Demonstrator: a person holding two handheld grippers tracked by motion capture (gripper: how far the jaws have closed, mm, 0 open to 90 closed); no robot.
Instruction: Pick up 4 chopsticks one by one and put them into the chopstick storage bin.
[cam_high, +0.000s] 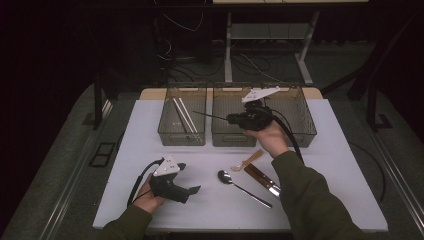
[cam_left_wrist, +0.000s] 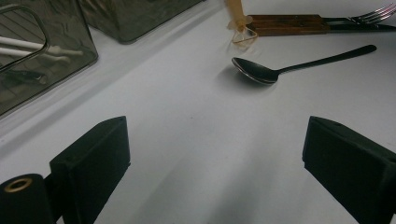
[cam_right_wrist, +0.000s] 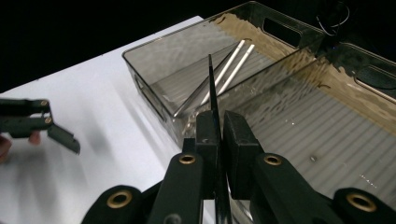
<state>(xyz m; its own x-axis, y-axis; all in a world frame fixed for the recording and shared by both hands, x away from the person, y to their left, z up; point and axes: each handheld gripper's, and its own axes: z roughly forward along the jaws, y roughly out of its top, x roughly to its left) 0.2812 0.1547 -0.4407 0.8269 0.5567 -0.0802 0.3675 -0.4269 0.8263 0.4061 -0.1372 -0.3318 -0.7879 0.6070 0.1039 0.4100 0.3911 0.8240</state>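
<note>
My right gripper (cam_high: 234, 118) hovers over the middle clear bin (cam_high: 227, 140), shut on a thin black utensil (cam_high: 210, 115) that sticks out to the left. In the right gripper view the jaws (cam_right_wrist: 220, 126) pinch that dark, flat stick (cam_right_wrist: 212, 88), which points toward the left bin (cam_right_wrist: 154, 100) and the two white chopsticks (cam_right_wrist: 231, 70) lying in it. My left gripper (cam_high: 189, 177) rests low at the table's front left, open and holding nothing. Its wide-apart jaws (cam_left_wrist: 215, 158) frame bare white table.
Three clear bins stand in a row at the back, the right bin (cam_high: 305, 130) behind my right hand. A dark spoon (cam_high: 240, 186), a wooden-handled fork (cam_high: 262, 177) and a small wooden spoon (cam_high: 247, 161) lie on the white table (cam_high: 320, 200) near the front middle.
</note>
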